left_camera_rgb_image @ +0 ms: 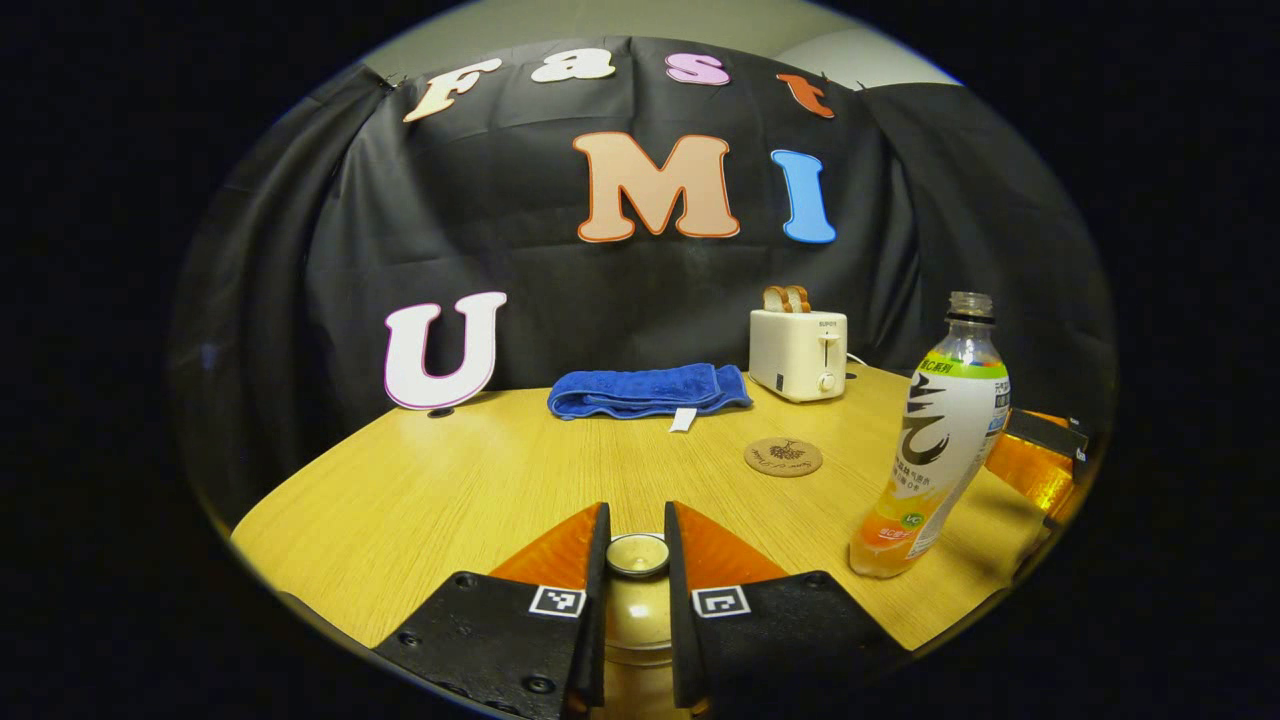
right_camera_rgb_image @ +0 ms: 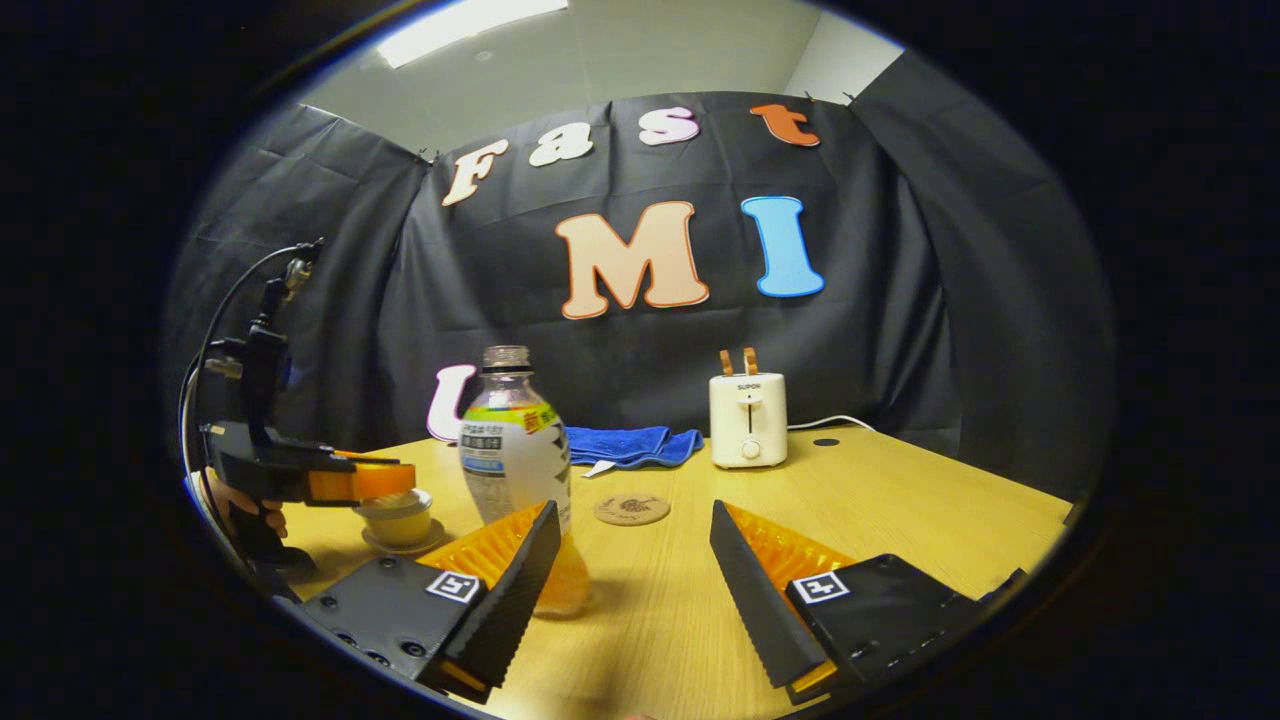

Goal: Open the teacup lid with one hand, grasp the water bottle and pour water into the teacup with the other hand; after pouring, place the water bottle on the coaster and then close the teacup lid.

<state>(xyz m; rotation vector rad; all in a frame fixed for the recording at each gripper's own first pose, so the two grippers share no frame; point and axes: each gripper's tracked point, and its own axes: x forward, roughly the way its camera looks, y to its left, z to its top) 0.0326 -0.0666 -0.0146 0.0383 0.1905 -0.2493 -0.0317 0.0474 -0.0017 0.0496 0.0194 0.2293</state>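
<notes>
In the left gripper view my left gripper is shut on the knob of the teacup lid, with the golden teacup below it. The right gripper view has that same left gripper over the teacup, which stands on a saucer at the left. The uncapped water bottle stands upright on the table, holding orange liquid. My right gripper is open, and the bottle stands just past its left finger, not between the fingers. The round coaster lies bare mid-table.
A white toaster with toast in its slots stands at the back, its cord trailing right. A folded blue towel lies left of it. A hand holds the left gripper's handle. The wooden table has its edge near at right.
</notes>
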